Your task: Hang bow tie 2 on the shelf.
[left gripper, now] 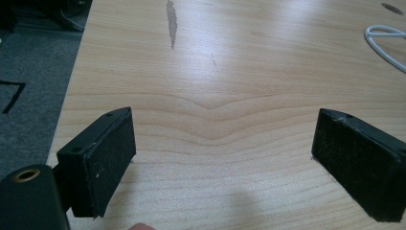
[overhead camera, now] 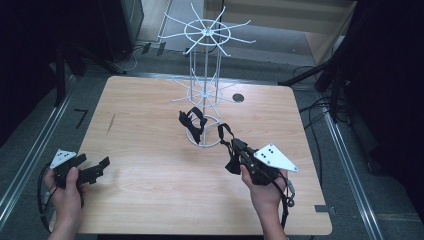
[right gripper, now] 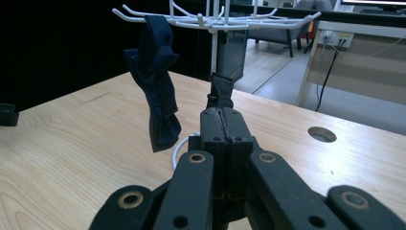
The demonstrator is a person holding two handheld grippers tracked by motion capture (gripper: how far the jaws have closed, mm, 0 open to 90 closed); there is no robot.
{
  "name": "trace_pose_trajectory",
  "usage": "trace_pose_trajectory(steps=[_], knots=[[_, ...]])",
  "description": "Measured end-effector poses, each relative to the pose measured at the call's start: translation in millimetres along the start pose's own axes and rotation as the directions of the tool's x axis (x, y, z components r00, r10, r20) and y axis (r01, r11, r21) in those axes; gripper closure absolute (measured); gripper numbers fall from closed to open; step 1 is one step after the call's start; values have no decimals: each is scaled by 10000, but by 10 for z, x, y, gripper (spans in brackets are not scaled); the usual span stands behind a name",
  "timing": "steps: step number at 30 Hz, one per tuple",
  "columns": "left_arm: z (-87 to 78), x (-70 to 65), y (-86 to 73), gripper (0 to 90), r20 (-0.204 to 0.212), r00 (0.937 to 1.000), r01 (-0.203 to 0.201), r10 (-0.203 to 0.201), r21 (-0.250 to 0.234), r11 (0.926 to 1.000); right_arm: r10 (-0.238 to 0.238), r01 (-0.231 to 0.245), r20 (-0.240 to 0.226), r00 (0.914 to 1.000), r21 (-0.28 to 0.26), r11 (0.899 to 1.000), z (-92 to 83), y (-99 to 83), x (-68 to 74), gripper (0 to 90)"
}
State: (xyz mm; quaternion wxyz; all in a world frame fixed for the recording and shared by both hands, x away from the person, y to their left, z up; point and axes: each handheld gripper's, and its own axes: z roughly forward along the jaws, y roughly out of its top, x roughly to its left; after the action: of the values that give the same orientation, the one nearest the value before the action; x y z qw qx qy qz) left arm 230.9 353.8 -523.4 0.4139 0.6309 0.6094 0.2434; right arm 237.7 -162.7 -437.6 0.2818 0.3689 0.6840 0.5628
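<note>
A white wire rack [overhead camera: 205,90] with two tiers of hooks stands at the table's back middle. A dark bow tie [overhead camera: 192,119] hangs from one lower hook; it also appears as the dark bow tie [right gripper: 157,81] in the right gripper view. My right gripper [overhead camera: 236,146] is raised just right of the rack's base and is shut on a second dark bow tie [overhead camera: 227,136], whose strap loops up from the jaws. The right gripper [right gripper: 223,115] pinches that tie's fabric [right gripper: 221,91] at its tips. My left gripper [overhead camera: 95,164] rests low at the table's left edge; the left gripper [left gripper: 222,153] is open over bare wood.
The wooden table [overhead camera: 150,165] has a round hole [overhead camera: 238,98] behind the rack and a dark scuff [left gripper: 171,21] at its left. The rack's white base ring [left gripper: 383,43] lies far from the left gripper. Dark stands and cables surround the table.
</note>
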Motion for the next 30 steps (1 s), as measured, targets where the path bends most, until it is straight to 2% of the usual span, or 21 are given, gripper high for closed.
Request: trace_pose_trajectory(steps=[20, 30], knots=[[1, -3, 0, 82, -20, 10000, -6, 6, 6, 10000, -304, 293, -236, 9993, -446, 9986, -31, 191, 101, 900], [2, -4, 0, 82, -20, 10000, -5, 5, 5, 10000, -449, 427, -276, 9986, -755, 9962, -73, 278, 104, 900]])
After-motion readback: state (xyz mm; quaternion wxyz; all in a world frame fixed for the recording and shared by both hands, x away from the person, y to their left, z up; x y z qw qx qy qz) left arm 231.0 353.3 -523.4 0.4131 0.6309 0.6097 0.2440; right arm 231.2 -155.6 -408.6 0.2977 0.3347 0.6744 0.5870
